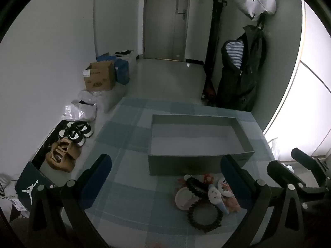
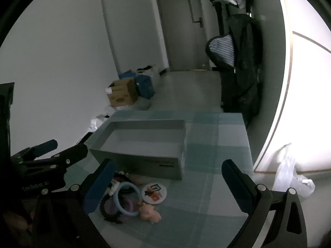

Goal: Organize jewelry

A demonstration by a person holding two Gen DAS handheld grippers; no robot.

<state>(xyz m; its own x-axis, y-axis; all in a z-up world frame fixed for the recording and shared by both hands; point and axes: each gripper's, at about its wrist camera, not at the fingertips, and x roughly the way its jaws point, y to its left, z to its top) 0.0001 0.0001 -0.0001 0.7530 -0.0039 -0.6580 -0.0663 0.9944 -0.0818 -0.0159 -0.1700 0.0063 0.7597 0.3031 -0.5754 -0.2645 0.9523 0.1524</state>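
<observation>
An open grey box with nothing in it stands on the table's checked cloth. In front of it lies a small pile of jewelry: a black beaded bracelet, a light blue ring, a printed round badge and a pink plush charm. My left gripper hovers open over the cloth, with the pile by its right finger. My right gripper is also open, the pile by its left finger. Neither holds anything.
On the floor at the left are shoes, a dark shoe box and a cardboard box. A dark coat hangs past the table's far right corner. A plastic bag lies right of the table.
</observation>
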